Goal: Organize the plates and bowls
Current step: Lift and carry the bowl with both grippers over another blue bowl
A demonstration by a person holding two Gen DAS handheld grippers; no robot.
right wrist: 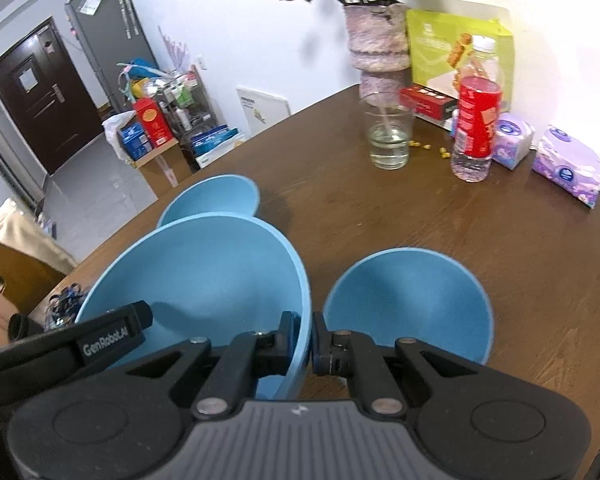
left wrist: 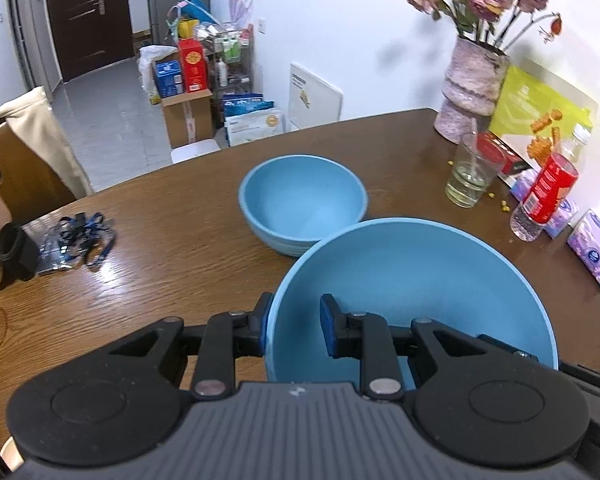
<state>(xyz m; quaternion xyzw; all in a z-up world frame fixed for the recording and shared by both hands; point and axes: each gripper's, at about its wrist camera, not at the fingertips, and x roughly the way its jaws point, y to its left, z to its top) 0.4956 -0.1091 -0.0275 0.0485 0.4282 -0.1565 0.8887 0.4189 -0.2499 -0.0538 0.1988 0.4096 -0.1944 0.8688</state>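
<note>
**2 grippers on 1 big bowl**

Left wrist: left gripper straddles the large blue bowl's rim, fingers spread, not clamped; a smaller bowl sits at 12 o'clock.

Right wrist: right gripper pinches the large bowl's rim; a third bowl sits at 2 o'clock.

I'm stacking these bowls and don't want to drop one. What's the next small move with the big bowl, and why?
Probably close the left gripper on the big bowl at its rim. Its jaws straddle the rim but stand apart, with the inner finger clear of the wall, while the right gripper looks clamped on the opposite rim.
</note>
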